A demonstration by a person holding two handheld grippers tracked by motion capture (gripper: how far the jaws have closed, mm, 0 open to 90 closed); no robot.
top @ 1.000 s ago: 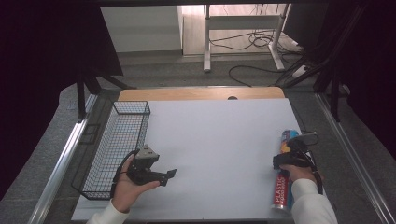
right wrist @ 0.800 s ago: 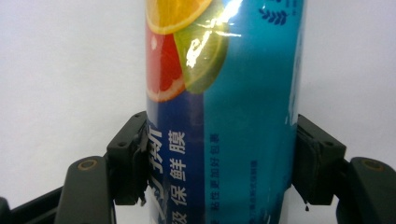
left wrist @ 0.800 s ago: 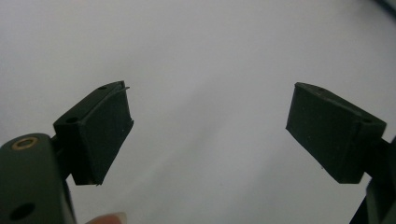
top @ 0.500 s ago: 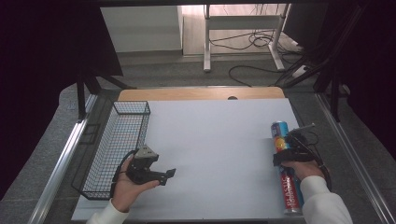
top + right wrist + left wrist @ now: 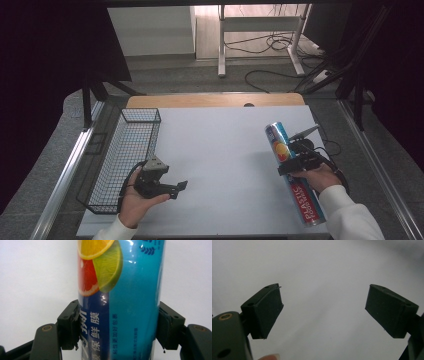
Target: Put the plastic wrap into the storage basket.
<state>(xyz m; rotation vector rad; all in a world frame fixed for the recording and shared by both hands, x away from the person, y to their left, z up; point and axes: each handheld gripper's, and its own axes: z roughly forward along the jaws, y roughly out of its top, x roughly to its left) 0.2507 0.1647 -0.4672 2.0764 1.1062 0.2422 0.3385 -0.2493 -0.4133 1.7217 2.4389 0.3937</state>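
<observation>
A: The plastic wrap tube (image 5: 292, 175) sits clamped mid-length in the right gripper (image 5: 298, 162) jaws, far end tipped up over the right of the table (image 5: 220, 150).

B: It should be carried level and slowly toward the wire basket (image 5: 125, 150), since a long tube swings. The left gripper (image 5: 170, 188) waits, jaws apart and empty.

The left gripper (image 5: 323, 312) is seen with its two black jaws spread wide apart, nothing held between them. A plain white table (image 5: 322, 270) lies beyond. A fingertip (image 5: 270, 357) is glimpsed at the bottom edge.
</observation>
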